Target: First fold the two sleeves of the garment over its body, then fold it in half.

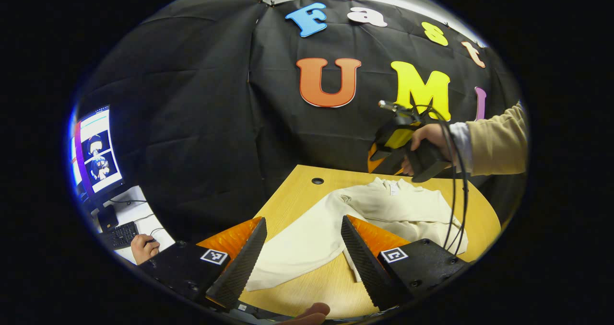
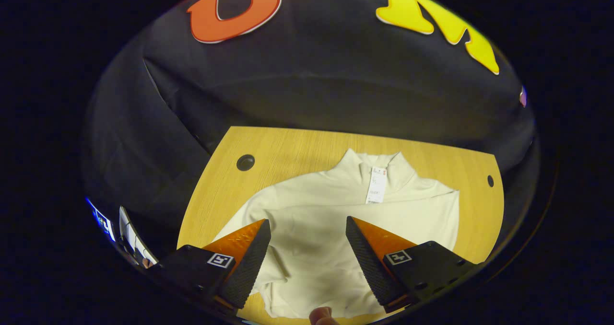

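Both tongs, left tongs [image 1: 303,248] and right tongs [image 2: 307,248], gape wide with nothing between them. At 12 o'clock from each, the cream garment [image 2: 336,219] lies flat on the counter [image 2: 288,147], collar toward the wall.

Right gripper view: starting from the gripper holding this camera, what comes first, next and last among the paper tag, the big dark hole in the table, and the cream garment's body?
Measured from the right gripper, above the wooden table:
1. The garment body, directly beneath and between its fingers.
2. The paper tag, farther ahead at the collar, slightly right.
3. The dark hole, ahead to the left on bare wood, beyond the shoulder.
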